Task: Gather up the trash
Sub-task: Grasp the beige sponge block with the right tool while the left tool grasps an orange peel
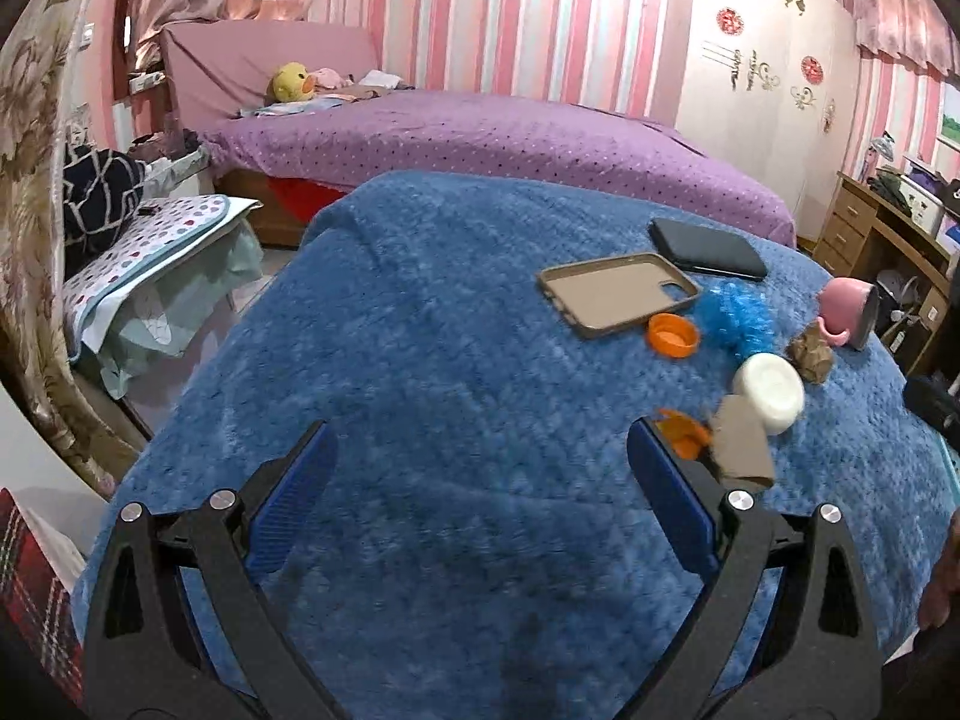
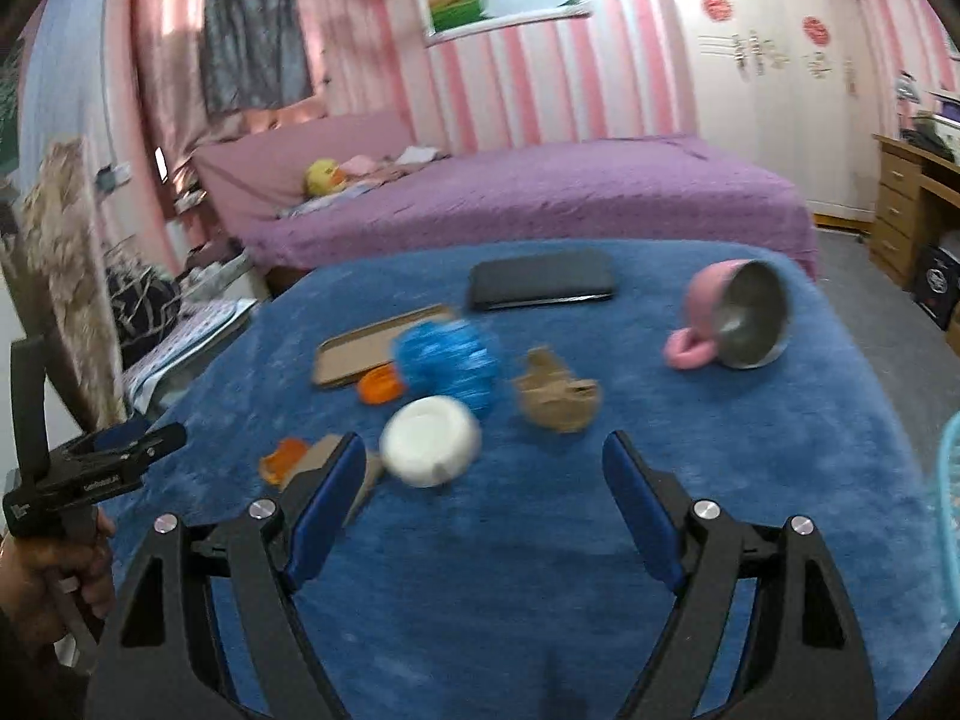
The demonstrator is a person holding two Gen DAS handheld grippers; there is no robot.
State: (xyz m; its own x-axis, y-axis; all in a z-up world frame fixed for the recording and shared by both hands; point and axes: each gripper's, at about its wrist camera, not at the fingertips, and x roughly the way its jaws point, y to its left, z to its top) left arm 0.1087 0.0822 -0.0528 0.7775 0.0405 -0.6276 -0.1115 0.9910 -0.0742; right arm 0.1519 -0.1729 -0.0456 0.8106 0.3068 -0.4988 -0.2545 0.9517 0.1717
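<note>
On the blue blanket (image 1: pixel 420 360) lie a white cap (image 1: pixel 769 385), two orange caps (image 1: pixel 672 333) (image 1: pixel 684 431), a cardboard piece (image 1: pixel 741 447), a crumpled brown paper (image 1: pixel 811 353) and a blue crinkled wad (image 1: pixel 735 319). My left gripper (image 1: pixel 480 468) is open and empty, left of this litter. In the right wrist view my right gripper (image 2: pixel 485 480) is open and empty, just short of the white cap (image 2: pixel 431 441), the blue wad (image 2: pixel 450 360), the brown paper (image 2: pixel 558 399), the orange caps (image 2: pixel 379 385) (image 2: pixel 282 461) and the cardboard (image 2: pixel 366 480).
A tan phone case (image 1: pixel 618 293), a black phone (image 1: pixel 708 247) and a tipped pink mug (image 1: pixel 847 312) also lie on the blanket. A purple bed (image 1: pixel 480 138) stands behind, a wooden desk (image 1: pixel 870 228) at right. A light-blue basket rim (image 2: pixel 948 468) shows at the right edge.
</note>
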